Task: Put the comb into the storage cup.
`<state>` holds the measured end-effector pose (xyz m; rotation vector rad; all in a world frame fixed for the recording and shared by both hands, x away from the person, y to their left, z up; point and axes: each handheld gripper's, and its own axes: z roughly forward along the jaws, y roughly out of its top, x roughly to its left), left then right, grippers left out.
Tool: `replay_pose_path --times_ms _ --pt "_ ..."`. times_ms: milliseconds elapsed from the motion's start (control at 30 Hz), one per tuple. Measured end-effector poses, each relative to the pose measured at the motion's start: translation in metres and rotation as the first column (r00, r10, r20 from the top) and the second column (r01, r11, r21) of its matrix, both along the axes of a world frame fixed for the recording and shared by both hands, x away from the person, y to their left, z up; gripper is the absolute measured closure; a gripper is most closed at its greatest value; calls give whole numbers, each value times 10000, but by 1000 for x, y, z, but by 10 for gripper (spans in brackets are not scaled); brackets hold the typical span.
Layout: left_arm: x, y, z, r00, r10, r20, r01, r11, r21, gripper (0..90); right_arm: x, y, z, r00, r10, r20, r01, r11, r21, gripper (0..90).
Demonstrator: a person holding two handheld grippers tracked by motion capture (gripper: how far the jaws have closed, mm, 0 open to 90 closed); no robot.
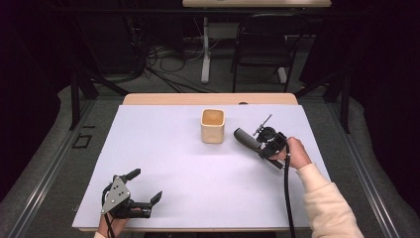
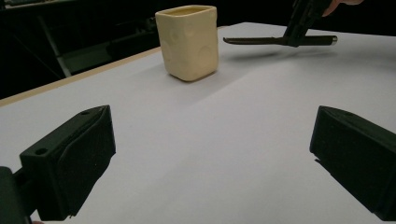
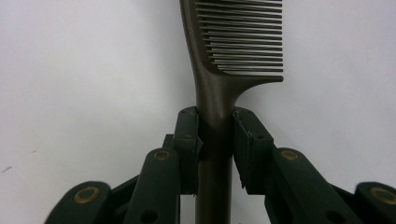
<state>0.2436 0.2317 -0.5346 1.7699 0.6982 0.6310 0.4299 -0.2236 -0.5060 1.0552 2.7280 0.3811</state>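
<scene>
A dark comb (image 3: 233,42) is clamped by its handle between the pads of my right gripper (image 3: 215,135), teeth end pointing away from it over the white sheet. From the high view the comb (image 1: 246,138) sticks out of the right gripper (image 1: 257,146) toward a cream square cup (image 1: 213,126), stopping just to the cup's right. My left gripper (image 1: 146,186) rests near the front left of the sheet, jaws wide apart and empty. Between its jaws (image 2: 212,163) I look across at the cup (image 2: 189,42) and the comb (image 2: 275,41), which hangs level above the sheet.
A white sheet (image 1: 198,183) covers the table, whose wooden far edge (image 1: 208,99) shows behind it. Beyond the table stand a dark chair (image 1: 262,44), cables on the floor and a white post (image 1: 205,54). The right gripper's cable (image 1: 287,198) trails along the person's cream sleeve (image 1: 327,203).
</scene>
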Motion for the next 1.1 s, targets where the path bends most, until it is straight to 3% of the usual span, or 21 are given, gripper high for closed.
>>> replay_pose_path --times_ms 200,333,367,400,500,900,1100 --pt "0 0 0 10000 22 50 -22 10000 34 2 -8 -4 7 9988 -315 385 297 9984 483 728" --pt "0 0 0 10000 32 82 -33 10000 61 2 -11 -7 7 9975 -584 405 558 9965 622 728" --pt "0 -1 0 10000 49 73 -49 10000 35 2 -9 -9 7 9983 -238 537 206 9980 602 728" --pt "1 -1 0 10000 57 74 -58 10000 22 2 -12 -10 8 9970 -654 411 624 9955 716 728" --pt "1 -1 0 10000 11 86 -12 10000 79 2 -12 -15 8 9968 -477 638 423 9956 832 728" --pt "1 0 1 10000 -33 69 33 10000 54 2 -15 -23 13 9956 -794 504 720 9884 1337 728" --pt "1 0 1 10000 -19 67 19 10000 31 2 -20 -23 16 9941 -816 716 688 9838 1656 728"
